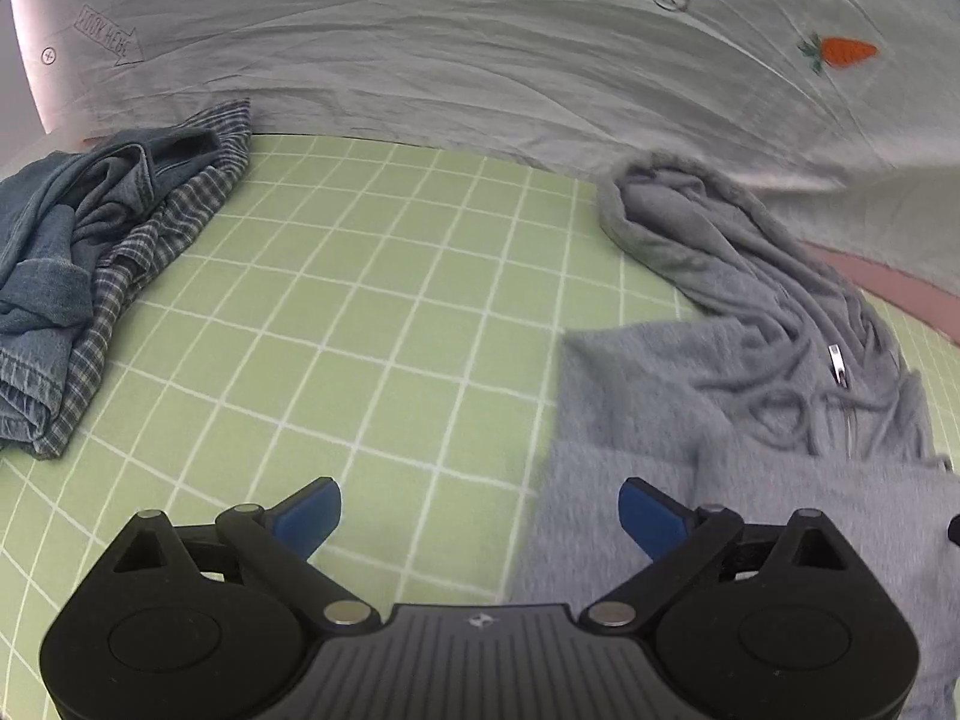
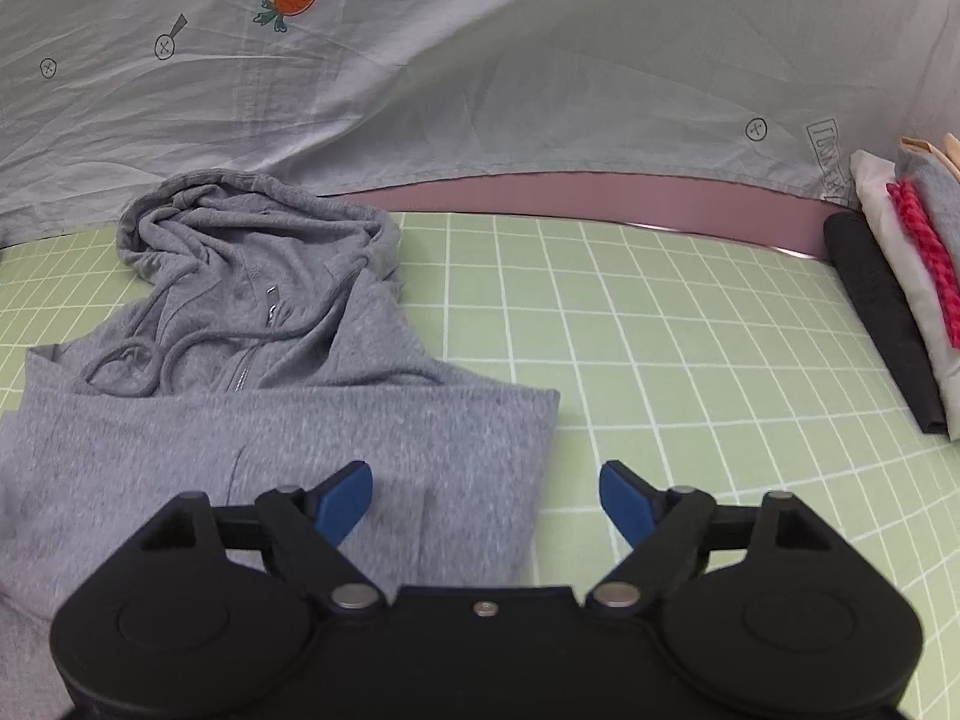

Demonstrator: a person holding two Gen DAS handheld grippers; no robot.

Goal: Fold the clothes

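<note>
Both my jaws are spread wide, holding nothing; next I should pinch the gray hoodie (image 2: 288,420) edges evenly.

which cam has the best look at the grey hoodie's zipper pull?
Right wrist. The grey hoodie lies sharp there, hood, drawstrings and zipper pull near frame centre. Left wrist shows the same hoodie at the right edge, motion-blurred; the zipper pull is visible but off-centre.
</note>
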